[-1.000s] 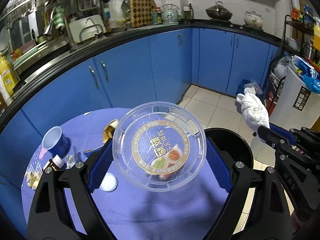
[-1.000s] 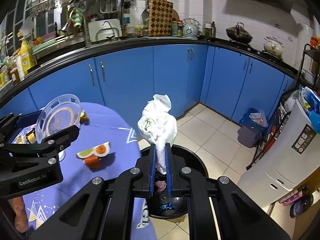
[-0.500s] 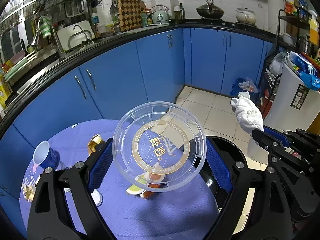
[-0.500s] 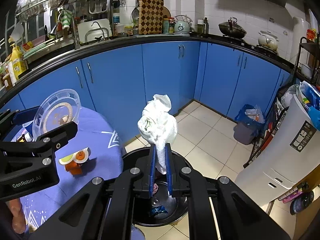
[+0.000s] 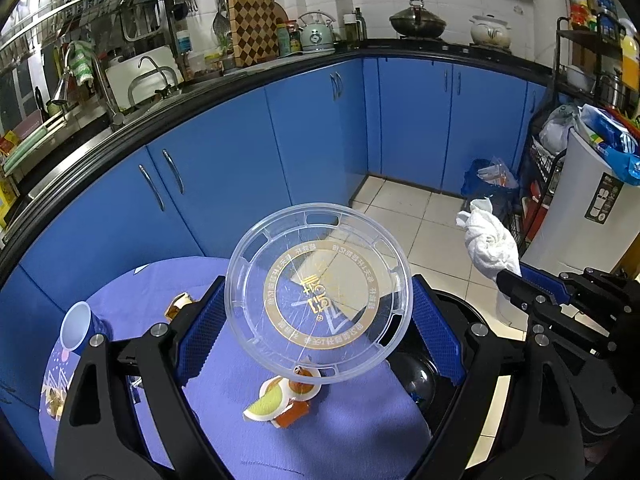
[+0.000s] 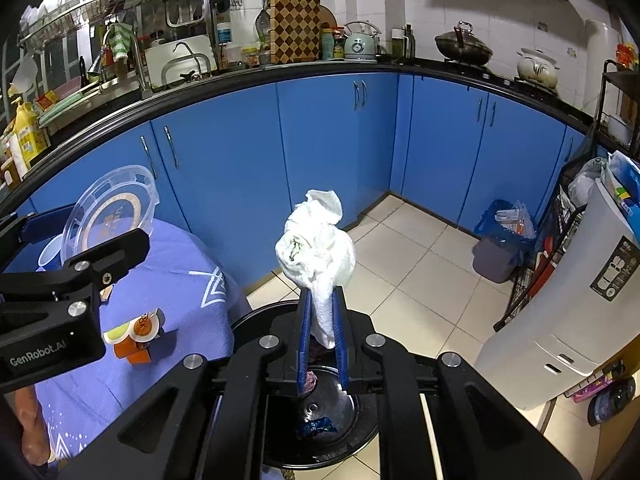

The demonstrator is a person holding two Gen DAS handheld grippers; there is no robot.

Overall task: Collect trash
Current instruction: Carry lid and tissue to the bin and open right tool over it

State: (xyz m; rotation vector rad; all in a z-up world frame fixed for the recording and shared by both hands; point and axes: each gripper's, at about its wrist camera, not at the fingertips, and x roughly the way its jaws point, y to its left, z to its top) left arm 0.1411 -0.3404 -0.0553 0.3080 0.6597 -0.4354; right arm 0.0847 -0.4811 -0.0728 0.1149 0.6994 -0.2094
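Open bin mouth beside the table edge

The black bin point(image 6: 256, 322) is left uncovered beside the purple table point(image 6: 188, 264); the way down is blocked only by the held white tissue wad point(image 6: 320, 248), and the tiled floor point(image 6: 420, 264) beyond is kept free.

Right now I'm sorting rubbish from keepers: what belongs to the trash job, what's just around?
Job: clear round plastic lid; crumpled white paper towel; black round bin; orange jelly cup.
Around: blue paper cup; checkered cutting board; mint kettle.

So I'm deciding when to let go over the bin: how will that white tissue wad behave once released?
Probably limp and light: the tissue wad bulges crumpled above the right gripper. It should drop softly into the black bin without rolling, though it might cling to the pads.
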